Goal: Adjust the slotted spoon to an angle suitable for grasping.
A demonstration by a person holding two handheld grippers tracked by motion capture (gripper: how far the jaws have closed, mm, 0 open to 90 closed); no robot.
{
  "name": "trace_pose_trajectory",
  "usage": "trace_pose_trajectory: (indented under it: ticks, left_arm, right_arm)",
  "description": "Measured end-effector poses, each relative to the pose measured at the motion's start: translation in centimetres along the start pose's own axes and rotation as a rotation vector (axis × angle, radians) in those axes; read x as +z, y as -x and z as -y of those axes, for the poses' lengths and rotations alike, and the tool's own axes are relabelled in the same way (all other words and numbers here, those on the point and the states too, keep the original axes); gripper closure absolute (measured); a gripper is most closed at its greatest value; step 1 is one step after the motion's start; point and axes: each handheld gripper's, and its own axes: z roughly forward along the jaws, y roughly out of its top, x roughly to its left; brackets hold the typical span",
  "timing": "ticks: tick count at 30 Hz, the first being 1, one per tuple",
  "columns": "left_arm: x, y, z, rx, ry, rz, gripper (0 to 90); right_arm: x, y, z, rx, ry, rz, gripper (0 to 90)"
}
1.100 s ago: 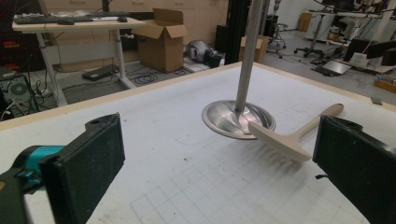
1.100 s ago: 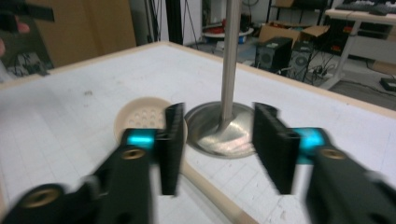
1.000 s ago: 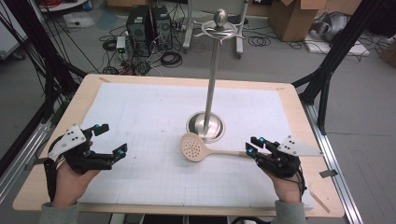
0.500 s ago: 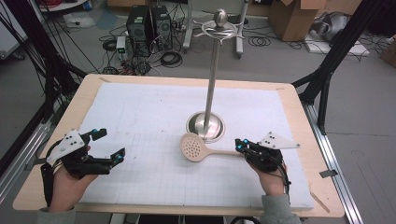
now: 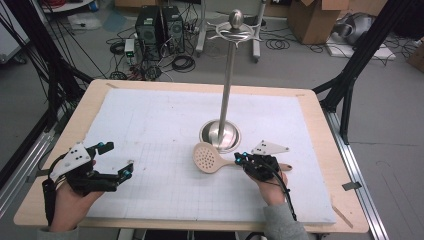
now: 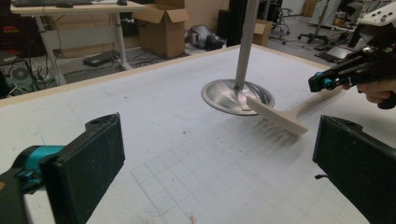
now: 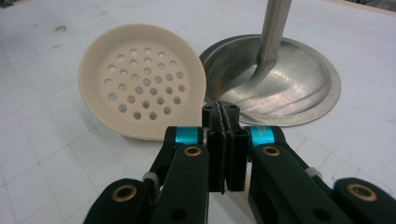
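Observation:
A cream slotted spoon (image 5: 207, 159) lies on the white mat beside the round base of a steel utensil stand (image 5: 220, 134). My right gripper (image 5: 241, 159) is shut on the spoon's handle just behind its head, and the handle's end sticks out behind the hand. In the right gripper view the jaws (image 7: 225, 116) are pressed together at the neck of the perforated head (image 7: 140, 88), with the stand's base (image 7: 289, 88) just beyond. My left gripper (image 5: 116, 159) stands open over the mat at the near left, with nothing between its jaws (image 6: 215, 163). From there the spoon (image 6: 275, 116) looks tilted off the mat.
The stand's tall pole (image 5: 227, 85) rises to hooks at its top (image 5: 235, 32). The white gridded mat (image 5: 150, 125) covers most of the wooden table (image 5: 320, 150). Computers, cables and boxes lie on the floor beyond the far edge.
My right gripper has moved left along the spoon's handle toward its head and shut there. My left gripper has shifted only slightly and stays open.

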Motion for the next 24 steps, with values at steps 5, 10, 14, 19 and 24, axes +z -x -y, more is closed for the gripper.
trace_pose_trajectory:
  ticks: [5, 10, 14, 19, 24]
  left_arm:
    - [-0.2, 0.0, 0.2, -0.004, -0.007, 0.000, 2.6]
    - [-0.6, 0.0, 0.4, -0.007, -0.003, -0.004, 2.6]
    - [-1.2, -0.1, 0.6, -0.013, -0.002, -0.012, 2.6]
    - [-1.7, -0.1, 0.7, -0.012, -0.005, -0.019, 2.6]
    - [-1.9, -0.2, 0.8, -0.014, -0.009, -0.027, 2.6]
  right_arm:
    - [0.9, 0.0, 0.1, -0.015, -0.010, 0.012, 89.6]
    - [1.6, 0.1, 0.1, -0.007, -0.023, 0.016, 89.6]
    - [2.6, 0.0, 0.1, -0.003, -0.049, 0.020, 89.6]
    - [3.6, -0.1, 0.2, -0.007, -0.086, 0.027, 89.6]
    - [4.2, -0.1, 0.2, -0.003, -0.095, 0.040, 89.6]
